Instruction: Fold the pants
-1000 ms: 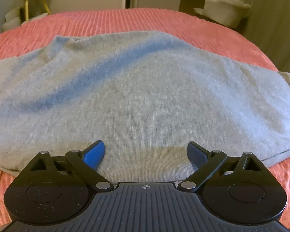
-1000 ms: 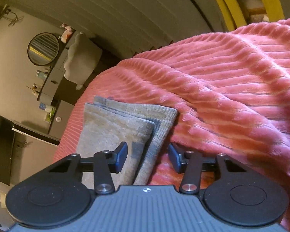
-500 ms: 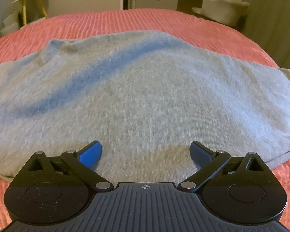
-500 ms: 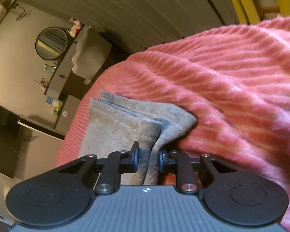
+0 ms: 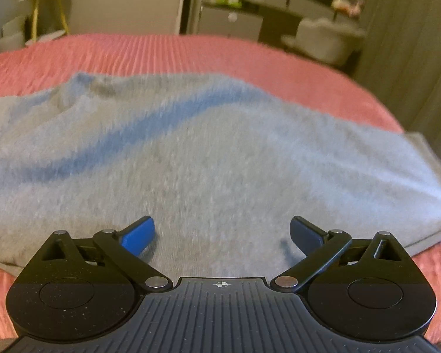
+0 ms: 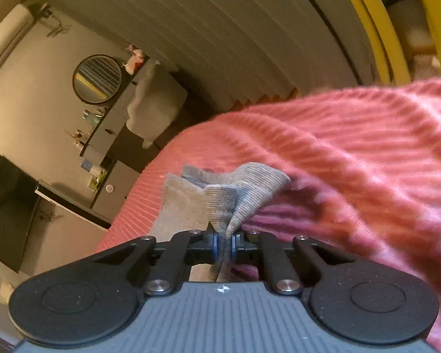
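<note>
On the red bedspread [image 5: 167, 56] lie the grey pants [image 5: 208, 158], spread wide. Over their near edge the left tongs [image 5: 222, 232] hang with jaws spread and nothing between them. At the cuff end, the right tongs [image 6: 225, 245] are pressed together, pinching the bunched ribbed cuff [image 6: 244, 194].
</note>
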Available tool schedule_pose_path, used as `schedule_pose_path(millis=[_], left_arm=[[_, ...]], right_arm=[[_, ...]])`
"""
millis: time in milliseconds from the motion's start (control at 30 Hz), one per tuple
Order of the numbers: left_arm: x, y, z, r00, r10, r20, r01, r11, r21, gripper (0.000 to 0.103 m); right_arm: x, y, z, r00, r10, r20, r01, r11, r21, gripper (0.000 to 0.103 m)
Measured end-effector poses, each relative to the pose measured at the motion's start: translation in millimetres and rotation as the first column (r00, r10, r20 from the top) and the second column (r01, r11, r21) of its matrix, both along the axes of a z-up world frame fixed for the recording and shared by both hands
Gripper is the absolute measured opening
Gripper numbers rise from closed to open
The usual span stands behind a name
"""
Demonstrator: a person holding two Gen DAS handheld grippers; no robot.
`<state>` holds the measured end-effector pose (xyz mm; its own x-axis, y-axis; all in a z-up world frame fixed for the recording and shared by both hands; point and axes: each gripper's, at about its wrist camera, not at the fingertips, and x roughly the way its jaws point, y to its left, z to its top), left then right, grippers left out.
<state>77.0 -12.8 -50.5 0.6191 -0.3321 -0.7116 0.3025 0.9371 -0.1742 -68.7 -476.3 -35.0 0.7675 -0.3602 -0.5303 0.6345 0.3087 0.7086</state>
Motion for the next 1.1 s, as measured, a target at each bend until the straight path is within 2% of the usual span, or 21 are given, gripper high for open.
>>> schedule_pose_path(millis=[67,100,167,200,267,300,367,433,500,567,600,733,767,800,867,900,1000,1100], left_arm=[[1.1,0.0,1.0,1.0,0.021,0.023,-0.021,1.0,0.017,0.101],[3.6,-0.4,-0.6,0.999,0.034,0.023,-0.034,0.999,0.032,0.101],[10.0,-0.1,-5.7,0.999,0.053,-0.009,-0.053,0.997,0.053,0.101],[14.5,0.8,-9.5,0.997,0.06,-0.042,-0.058,0.997,0.054,0.101],[20.6,1.8,-16.1,0.993,0.069,-0.098,-0.065,0.997,0.048,0.101],[20.9,1.9,-16.9,0.993,0.069,-0.095,-0.065,0.997,0.048,0.101],[20.6,0.2,-16.2,0.995,0.063,-0.084,-0.058,0.997,0.052,0.101],[19.6,-1.8,-17.5,0.995,0.054,-0.079,-0.048,0.997,0.067,0.101],[19.1,-3.1,-18.4,0.996,0.048,-0.075,-0.042,0.996,0.079,0.102],[18.9,-4.1,-20.3,0.997,0.04,-0.072,-0.033,0.995,0.091,0.102],[18.9,-5.2,-21.2,0.997,0.037,-0.069,-0.03,0.995,0.097,0.102],[18.2,-8.4,-22.3,0.998,0.034,-0.062,-0.026,0.993,0.112,0.102],[18.5,-8.4,-22.5,0.998,0.033,-0.061,-0.026,0.993,0.113,0.102],[18.8,-8.3,-23.0,0.998,0.033,-0.059,-0.026,0.993,0.114,0.102],[19.4,-8.7,-23.5,0.998,0.032,-0.057,-0.025,0.993,0.116,0.102],[19.3,-9.1,-23.6,0.998,0.032,-0.057,-0.025,0.993,0.117,0.102],[19.4,-9.8,-24.1,0.998,0.03,-0.054,-0.023,0.992,0.121,0.102],[19.0,-10.2,-24.2,0.998,0.03,-0.051,-0.023,0.992,0.124,0.102]], right_arm=[[10.8,-1.4,-17.2,0.992,0.015,-0.124,-0.013,1.0,0.016,0.008],[15.4,-2.9,-27.4,0.987,0.033,-0.16,-0.028,0.999,0.036,0.008],[9.9,-3.7,-29.8,0.993,0.028,-0.112,-0.024,0.999,0.038,0.01],[6.2,-4.9,-28.6,0.996,0.021,-0.081,-0.016,0.998,0.052,0.015],[-1.3,-4.2,-35.1,1.0,0.003,-0.02,-0.001,0.996,0.093,0.018],[-2.8,-3.2,-39.3,1.0,-0.007,-0.006,0.007,0.995,0.102,0.018],[-1.7,-1.1,-39.8,1.0,-0.002,-0.015,0.003,0.997,0.075,0.018],[7.5,5.4,-33.8,0.997,0.026,-0.075,-0.026,1.0,0.004,0.022],[16.7,15.5,-29.1,0.995,0.046,-0.091,-0.052,0.997,-0.063,0.047],[25.6,21.7,-24.5,0.99,0.082,-0.114,-0.095,0.99,-0.107,0.058],[30.0,24.3,-21.4,0.986,0.092,-0.137,-0.109,0.986,-0.125,0.059],[39.1,26.0,-14.9,0.973,0.096,-0.21,-0.129,0.981,-0.147,0.057],[40.6,26.4,-13.3,0.969,0.097,-0.229,-0.134,0.979,-0.152,0.05],[41.4,28.1,-11.4,0.963,0.09,-0.252,-0.134,0.977,-0.163,0.037],[38.4,28.4,-12.0,0.958,0.078,-0.277,-0.131,0.975,-0.179,0.021],[34.5,27.1,-12.5,0.962,0.073,-0.264,-0.121,0.978,-0.173,0.018],[29.3,20.9,-15.6,0.974,0.062,-0.217,-0.092,0.987,-0.132,0.013],[29.3,22.8,-13.2,0.973,0.063,-0.22,-0.098,0.984,-0.151,0.011]])
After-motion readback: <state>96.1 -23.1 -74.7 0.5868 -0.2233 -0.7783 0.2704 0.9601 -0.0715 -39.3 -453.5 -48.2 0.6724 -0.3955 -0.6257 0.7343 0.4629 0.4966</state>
